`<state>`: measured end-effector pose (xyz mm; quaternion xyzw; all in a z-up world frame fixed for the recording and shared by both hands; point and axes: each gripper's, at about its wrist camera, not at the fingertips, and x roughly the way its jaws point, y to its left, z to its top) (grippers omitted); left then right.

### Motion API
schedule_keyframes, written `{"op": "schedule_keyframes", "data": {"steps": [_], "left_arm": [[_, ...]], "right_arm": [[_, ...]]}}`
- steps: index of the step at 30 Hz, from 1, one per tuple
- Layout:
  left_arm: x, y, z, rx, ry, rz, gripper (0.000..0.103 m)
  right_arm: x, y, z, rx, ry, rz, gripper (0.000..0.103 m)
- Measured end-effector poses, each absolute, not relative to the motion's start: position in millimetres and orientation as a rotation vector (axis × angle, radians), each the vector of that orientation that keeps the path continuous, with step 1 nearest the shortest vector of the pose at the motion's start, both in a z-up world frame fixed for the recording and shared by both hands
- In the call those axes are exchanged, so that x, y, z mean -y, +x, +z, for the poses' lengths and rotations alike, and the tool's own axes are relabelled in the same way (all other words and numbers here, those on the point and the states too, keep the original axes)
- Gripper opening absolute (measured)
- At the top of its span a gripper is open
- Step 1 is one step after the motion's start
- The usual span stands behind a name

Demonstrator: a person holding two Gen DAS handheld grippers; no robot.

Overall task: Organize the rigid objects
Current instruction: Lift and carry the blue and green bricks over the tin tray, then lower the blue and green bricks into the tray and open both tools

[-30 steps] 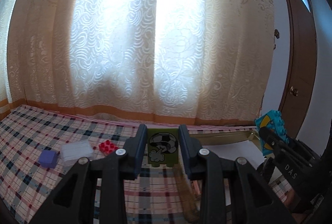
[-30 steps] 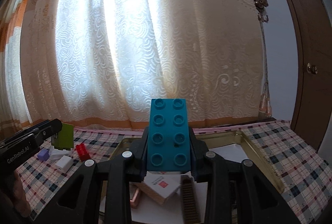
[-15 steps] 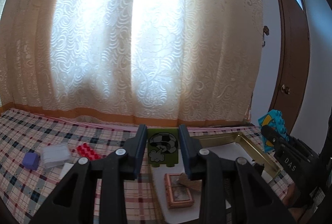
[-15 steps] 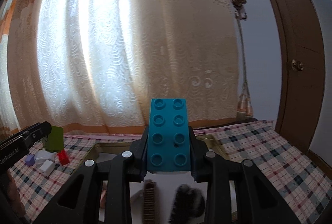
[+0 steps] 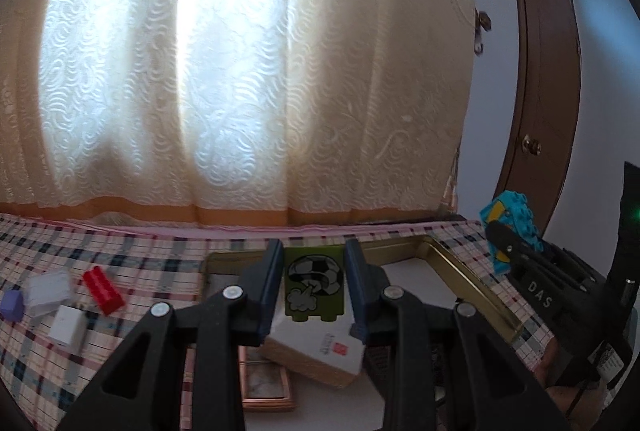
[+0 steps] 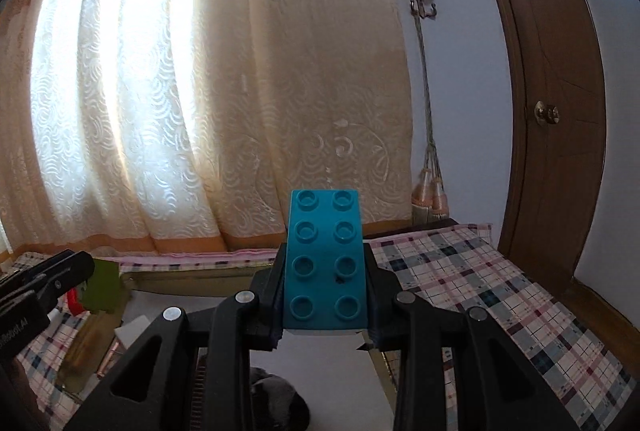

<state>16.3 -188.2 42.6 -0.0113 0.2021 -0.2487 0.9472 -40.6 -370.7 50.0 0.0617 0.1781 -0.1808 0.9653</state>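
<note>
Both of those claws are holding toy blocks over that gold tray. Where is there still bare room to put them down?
The tray looks bare along its right side, white floor between the gold rim and the white box. The near-left corner is crowded: box, copper frame. Left of the tray, the checked cloth is bare between the rim and the red block.

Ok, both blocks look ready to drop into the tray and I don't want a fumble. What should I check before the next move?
1. Left gripper shut on green block: ok.
2. Right gripper shut on teal block: ok.
3. Both blocks above the gold tray: cannot tell.
4. Bare white tray floor under teal block: ok.
5. Spot under green block free: not ok, a white box lies there.
6. Grippers apart from each other: ok.
</note>
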Motion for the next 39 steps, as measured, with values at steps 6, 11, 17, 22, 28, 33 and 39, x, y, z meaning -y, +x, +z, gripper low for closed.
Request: {"op": "schedule_keyframes", "data": {"steps": [6, 11, 17, 22, 28, 33, 39], "left_arm": [[213.9, 22.2, 31.0, -0.469, -0.002, -0.520, 0.030], [226.6, 24.1, 23.1, -0.504, 0.027, -0.506, 0.030], [235.8, 29.3, 14.8, -0.544, 0.063, -0.479, 0.030], [237.5, 30.3, 11.8, -0.550, 0.082, -0.460, 0.031], [244.1, 39.2, -1.2, -0.611, 0.116, -0.405, 0.043], [239.5, 30.8, 3.6, -0.548, 0.143, -0.353, 0.082], [209.3, 33.6, 7.9, -0.544, 0.031, -0.288, 0.103]], "right_arm": [[376.9, -27.5, 40.3, -0.411, 0.116, -0.373, 0.034], [377.0, -13.9, 28.7, -0.478, 0.113, -0.349, 0.034], [370.6, -3.2, 19.9, -0.526, 0.073, -0.347, 0.034], [370.8, -0.2, 17.5, -0.545, 0.077, -0.341, 0.034], [373.8, 3.6, 14.2, -0.569, 0.108, -0.315, 0.034], [373.6, 0.2, 15.7, -0.546, 0.127, -0.296, 0.047], [383.3, -12.1, 19.5, -0.470, 0.232, -0.271, 0.079]]}}
